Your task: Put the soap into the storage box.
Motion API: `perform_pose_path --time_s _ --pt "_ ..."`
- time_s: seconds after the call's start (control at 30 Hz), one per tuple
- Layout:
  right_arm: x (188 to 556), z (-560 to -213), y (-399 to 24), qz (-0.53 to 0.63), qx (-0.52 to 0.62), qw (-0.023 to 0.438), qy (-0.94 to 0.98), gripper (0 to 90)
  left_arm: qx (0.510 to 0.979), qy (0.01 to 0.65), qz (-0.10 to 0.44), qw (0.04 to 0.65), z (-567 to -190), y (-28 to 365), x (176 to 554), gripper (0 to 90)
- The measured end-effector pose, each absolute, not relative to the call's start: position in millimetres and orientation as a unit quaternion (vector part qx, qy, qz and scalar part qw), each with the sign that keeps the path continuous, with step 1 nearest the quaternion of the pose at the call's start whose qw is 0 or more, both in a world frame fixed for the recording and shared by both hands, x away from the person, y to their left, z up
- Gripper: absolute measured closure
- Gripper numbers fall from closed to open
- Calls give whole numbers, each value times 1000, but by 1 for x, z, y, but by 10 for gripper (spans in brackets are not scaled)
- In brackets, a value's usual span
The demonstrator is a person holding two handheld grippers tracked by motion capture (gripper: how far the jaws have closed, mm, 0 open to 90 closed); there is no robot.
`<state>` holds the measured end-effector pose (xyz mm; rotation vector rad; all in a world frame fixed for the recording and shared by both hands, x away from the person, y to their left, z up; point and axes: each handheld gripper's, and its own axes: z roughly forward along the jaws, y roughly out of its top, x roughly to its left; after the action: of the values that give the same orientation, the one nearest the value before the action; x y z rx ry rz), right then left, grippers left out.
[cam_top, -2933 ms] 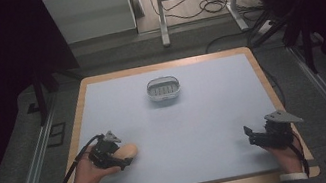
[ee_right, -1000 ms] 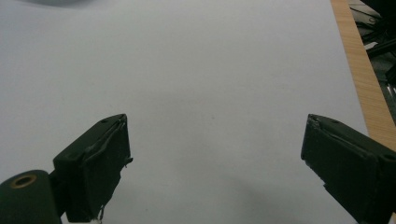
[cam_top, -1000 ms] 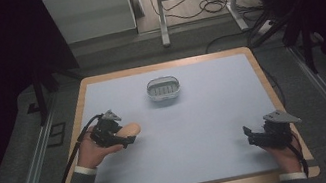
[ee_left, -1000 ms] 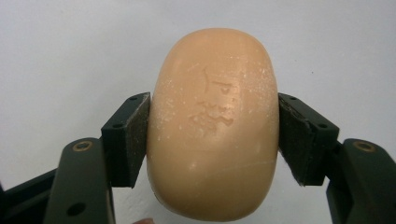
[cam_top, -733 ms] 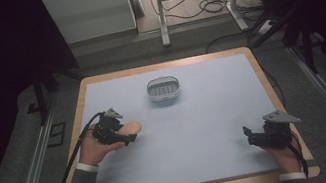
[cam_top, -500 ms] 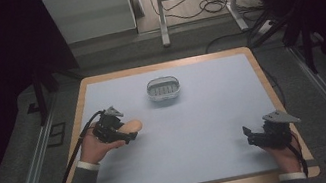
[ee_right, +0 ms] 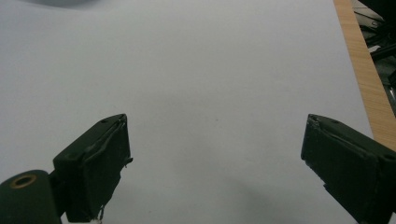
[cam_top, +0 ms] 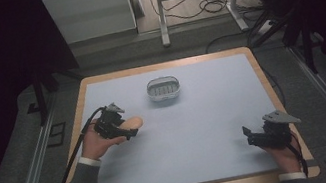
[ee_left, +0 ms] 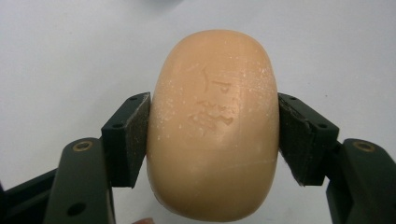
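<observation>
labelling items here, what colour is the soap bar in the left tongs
Pale orange, peach-like, with a stamped mark on the soap bar; clearest in the left gripper view.

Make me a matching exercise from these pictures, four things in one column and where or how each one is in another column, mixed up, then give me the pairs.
Things:
1. bar of soap
2. soap dish
3. right tongs
4. table

States:
A. open, nothing between the jaws
B. pale top with a wooden rim
C. clamped on both sides by the left tongs
D. standing at the far middle of the table

Pairs: 1-C, 2-D, 3-A, 4-B
</observation>
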<state>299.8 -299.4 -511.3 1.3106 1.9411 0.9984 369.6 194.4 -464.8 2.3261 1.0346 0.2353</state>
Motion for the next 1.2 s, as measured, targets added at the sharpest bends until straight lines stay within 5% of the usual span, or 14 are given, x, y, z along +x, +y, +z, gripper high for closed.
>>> perform_pose_path --time_s 1.2 --pt "301 -512 -300 374 494 293 729 79 865 397 88 293 -457 194 397 324"
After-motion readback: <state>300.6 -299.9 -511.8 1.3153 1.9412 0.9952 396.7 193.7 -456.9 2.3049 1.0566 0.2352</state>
